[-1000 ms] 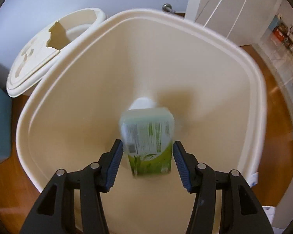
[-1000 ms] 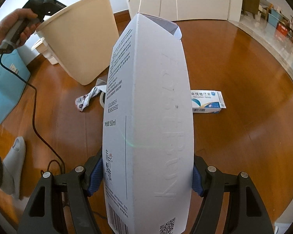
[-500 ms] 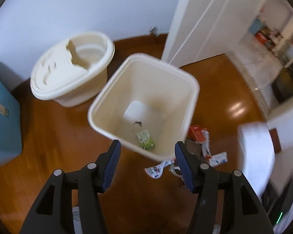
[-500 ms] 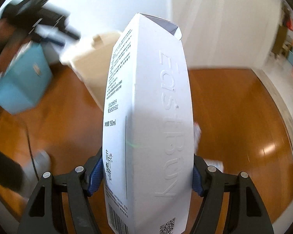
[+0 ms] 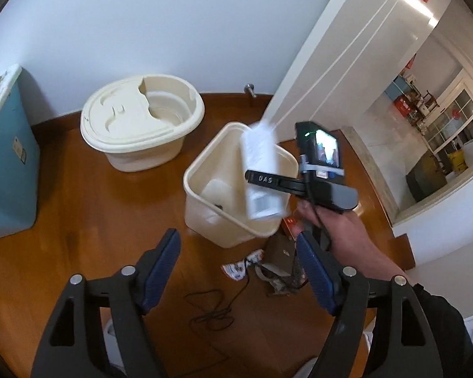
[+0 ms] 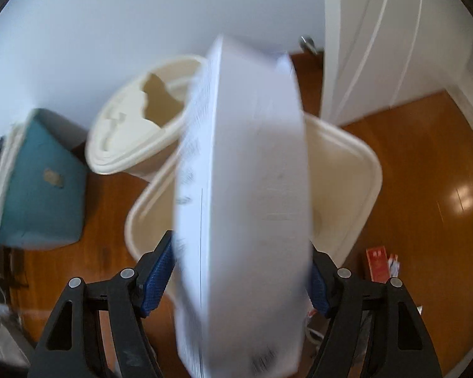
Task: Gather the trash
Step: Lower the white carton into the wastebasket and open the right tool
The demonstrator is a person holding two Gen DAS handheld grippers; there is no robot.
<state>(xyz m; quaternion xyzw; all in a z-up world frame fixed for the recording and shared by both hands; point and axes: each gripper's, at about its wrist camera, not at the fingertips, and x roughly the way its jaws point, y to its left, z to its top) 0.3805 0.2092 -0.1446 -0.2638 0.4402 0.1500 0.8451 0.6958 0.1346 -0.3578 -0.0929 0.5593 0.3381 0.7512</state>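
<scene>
Left wrist view shows your left claw point(image 5: 238, 271) spread empty above the floor litter point(image 5: 274, 264), free for the next pickup, while your right claw point(image 6: 241, 278) grips the white carton point(image 6: 242, 208) directly over the cream bin point(image 5: 205, 186), positioned for dropping in
</scene>
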